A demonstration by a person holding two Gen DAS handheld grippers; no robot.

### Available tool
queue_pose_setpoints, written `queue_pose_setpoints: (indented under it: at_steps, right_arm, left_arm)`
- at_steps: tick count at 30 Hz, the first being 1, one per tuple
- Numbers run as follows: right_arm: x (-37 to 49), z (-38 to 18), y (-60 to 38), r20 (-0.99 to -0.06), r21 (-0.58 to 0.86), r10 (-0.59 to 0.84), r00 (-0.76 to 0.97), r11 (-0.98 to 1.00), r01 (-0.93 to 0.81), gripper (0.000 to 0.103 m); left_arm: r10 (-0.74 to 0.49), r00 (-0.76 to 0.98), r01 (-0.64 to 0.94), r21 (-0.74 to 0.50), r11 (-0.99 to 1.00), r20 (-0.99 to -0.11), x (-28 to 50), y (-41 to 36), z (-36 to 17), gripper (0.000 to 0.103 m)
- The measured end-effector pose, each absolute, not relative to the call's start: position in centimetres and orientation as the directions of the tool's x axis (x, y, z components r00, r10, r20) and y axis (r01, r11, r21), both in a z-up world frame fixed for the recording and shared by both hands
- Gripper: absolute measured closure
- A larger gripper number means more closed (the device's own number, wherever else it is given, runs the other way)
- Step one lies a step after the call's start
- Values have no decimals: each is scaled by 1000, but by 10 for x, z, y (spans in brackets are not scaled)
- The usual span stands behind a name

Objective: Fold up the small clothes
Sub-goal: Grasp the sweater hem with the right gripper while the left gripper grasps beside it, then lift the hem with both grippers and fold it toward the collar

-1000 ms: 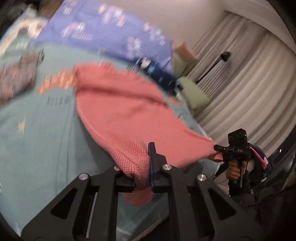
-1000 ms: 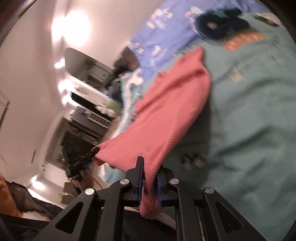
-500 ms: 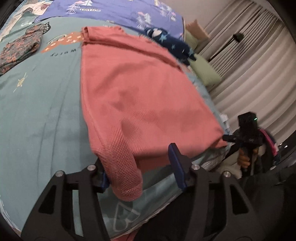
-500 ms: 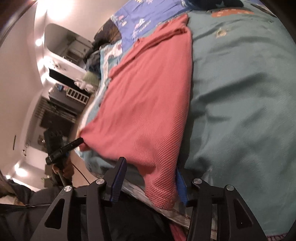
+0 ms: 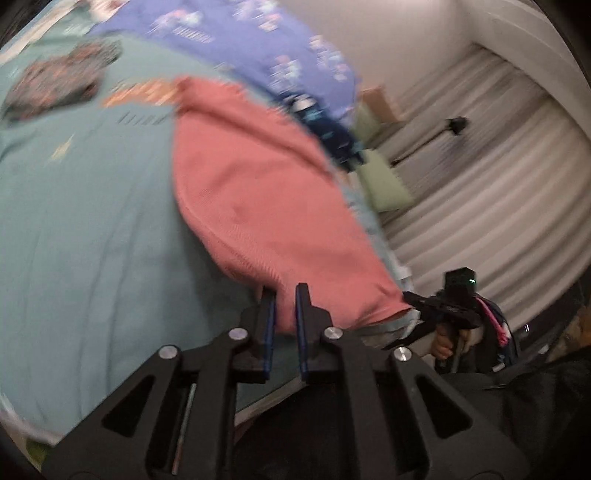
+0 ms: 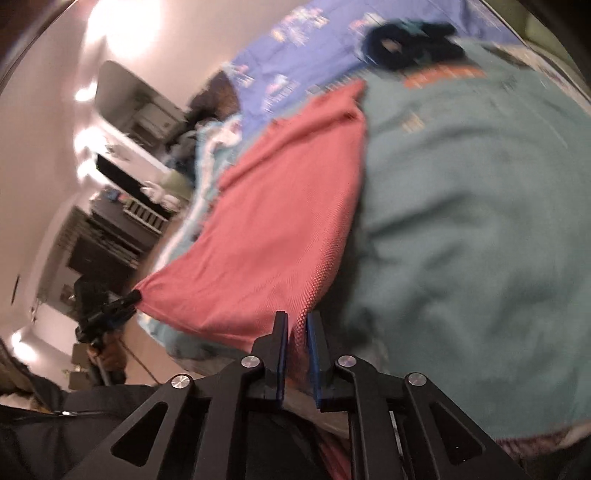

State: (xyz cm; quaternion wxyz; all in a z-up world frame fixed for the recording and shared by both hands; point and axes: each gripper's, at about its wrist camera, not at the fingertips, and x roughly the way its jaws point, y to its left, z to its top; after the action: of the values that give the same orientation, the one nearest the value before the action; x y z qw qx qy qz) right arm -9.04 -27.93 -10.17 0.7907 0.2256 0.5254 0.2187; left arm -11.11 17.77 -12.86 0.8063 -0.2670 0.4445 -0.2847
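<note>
A coral-red knit garment (image 5: 258,192) lies spread on the teal bedspread (image 5: 85,229); it also shows in the right wrist view (image 6: 280,221). My left gripper (image 5: 283,295) is shut on the garment's near corner. My right gripper (image 6: 295,321) is shut on the other near corner. Each gripper shows in the other's view, at the garment's far corner: the right one (image 5: 413,299) and the left one (image 6: 135,295). The near hem is lifted off the bed between them.
A patterned dark garment (image 5: 55,81) lies at the far left of the bed. A dark blue garment (image 6: 406,40) lies near the purple printed blanket (image 5: 236,33). Green pillows (image 5: 384,181) and curtains (image 5: 480,192) stand on the right. Shelves (image 6: 122,206) stand on the left.
Half a second ago both grippers were open with the garment lying flat. Now both have closed on its near corners and lifted the hem.
</note>
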Motion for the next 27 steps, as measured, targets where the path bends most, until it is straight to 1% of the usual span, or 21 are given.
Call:
queue_pose_setpoints:
  at_steps: [2, 4, 6, 7, 8, 9, 12, 13, 15, 16, 17, 18, 23, 27]
  right_arm:
    - [-91, -114, -286, -739, 603, 584, 336, 796, -58, 75]
    - [-90, -120, -288, -742, 608, 582, 333, 793, -31, 70]
    - [-93, -124, -293, -743, 610, 579, 337, 792, -16, 69]
    - [-95, -126, -296, -738, 618, 585, 335, 786, -10, 66]
    - [-98, -126, -298, -735, 625, 591, 333, 781, -7, 62]
    - [-102, -130, -304, -728, 636, 601, 330, 772, -5, 60]
    - [-111, -134, -310, -693, 676, 639, 332, 736, -5, 57]
    - [-113, -136, -311, -675, 696, 660, 330, 718, -10, 54]
    - [-115, -142, -304, -625, 751, 718, 306, 660, -16, 51]
    - [-113, -147, -300, -617, 761, 731, 290, 649, -15, 51]
    - [-109, -151, -292, -629, 753, 727, 274, 658, -18, 51]
    - [-106, -153, -286, -643, 739, 716, 272, 673, -23, 51]
    - [-108, -136, -275, -658, 701, 691, 299, 707, -91, 52]
    - [-110, -140, -288, -657, 715, 696, 289, 697, -55, 52]
  left_arm:
    - [-686, 425, 166, -694, 700, -591, -111, 181, -147, 92]
    - [-673, 421, 139, -690, 710, -608, -111, 180, -158, 92]
    - [-651, 407, 130, -665, 735, -640, -110, 175, -165, 87]
    - [-644, 397, 129, -655, 745, -654, -110, 173, -167, 77]
    - [-631, 388, 127, -639, 759, -672, -109, 171, -170, 64]
    - [-613, 383, 122, -620, 775, -691, -108, 170, -172, 60]
    - [-617, 387, 127, -623, 771, -685, -111, 170, -171, 57]
    - [-627, 385, 122, -636, 762, -677, -111, 172, -172, 55]
    - [-646, 386, 106, -664, 740, -659, -108, 173, -175, 54]
    - [-652, 392, 99, -674, 732, -649, -108, 174, -176, 56]
    - [-657, 405, 97, -684, 723, -636, -107, 173, -176, 80]
    - [-665, 409, 101, -694, 713, -624, -106, 171, -176, 96]
    - [-672, 468, 107, -717, 688, -575, -128, 176, -165, 96]
    - [-660, 457, 68, -716, 694, -596, -147, 189, -168, 96]
